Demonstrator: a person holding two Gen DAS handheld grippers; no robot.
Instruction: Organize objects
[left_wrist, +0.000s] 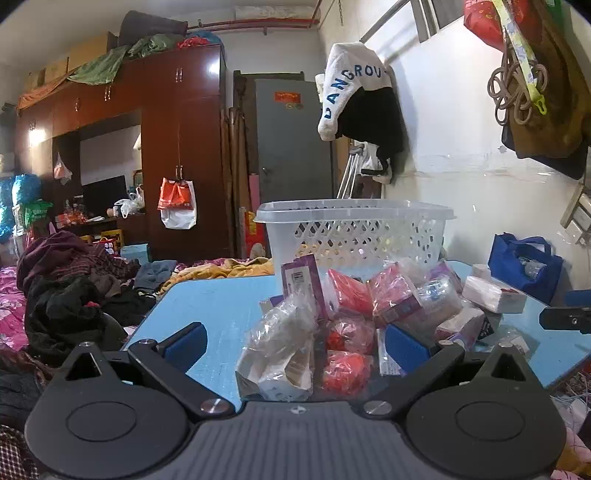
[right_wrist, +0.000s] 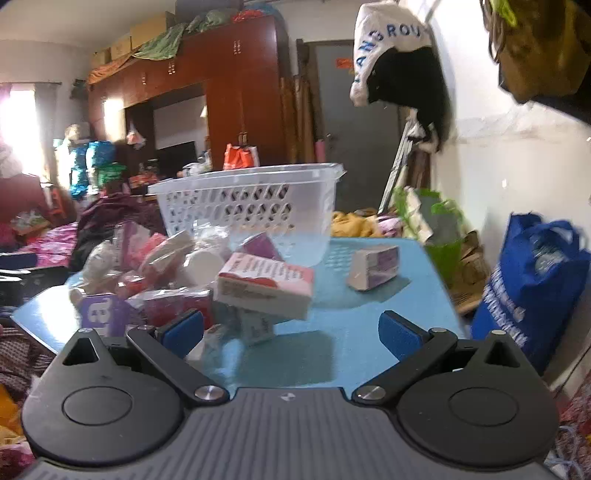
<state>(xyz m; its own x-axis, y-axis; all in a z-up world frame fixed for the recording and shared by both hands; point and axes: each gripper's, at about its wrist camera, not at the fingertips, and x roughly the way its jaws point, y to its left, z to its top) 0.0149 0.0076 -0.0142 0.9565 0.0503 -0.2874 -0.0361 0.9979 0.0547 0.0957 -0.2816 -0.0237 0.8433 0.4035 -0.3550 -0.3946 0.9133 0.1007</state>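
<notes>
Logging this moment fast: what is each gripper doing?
Left gripper: jaws open, holding nothing.
Right gripper: jaws open, holding nothing.

A dark red wardrobe (boxes and cloths heaped on top) fills the far wall beside a grey door, with clothes hung on the white wall and glare from a window.

Window glare, motion blur, fisheye edges
</notes>
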